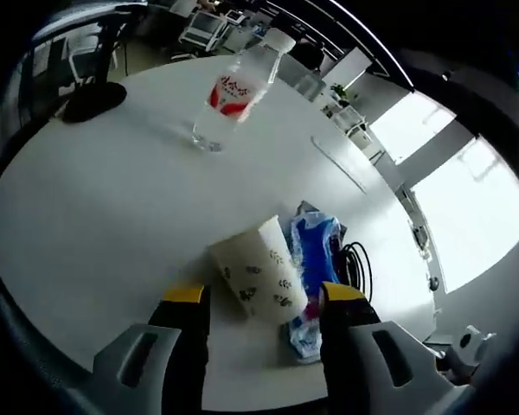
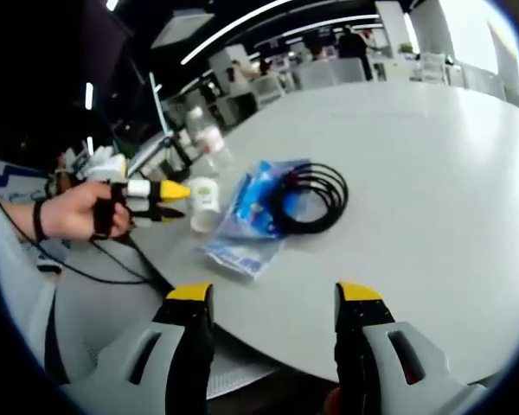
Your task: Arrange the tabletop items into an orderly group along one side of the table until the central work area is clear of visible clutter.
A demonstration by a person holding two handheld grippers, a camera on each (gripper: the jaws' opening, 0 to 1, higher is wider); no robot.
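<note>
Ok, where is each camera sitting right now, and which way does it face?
Left gripper view: rides the left tongs, open, facing the paper cup between them, bottle beyond.
Right gripper view: rides the right tongs, open at the table edge, facing the black cable; person's hand at left.
Shared: cup, blue packet, bottle.

Each gripper has two grey moulded jaws with black inner faces and yellow tips: the left gripper (image 1: 264,298) and the right gripper (image 2: 274,294) look alike. Beside the paper cup (image 2: 203,204), the left gripper shows white, black and yellow bands. The hand (image 2: 78,212) behind it wears a dark wristband, with thin black cables trailing below.
</note>
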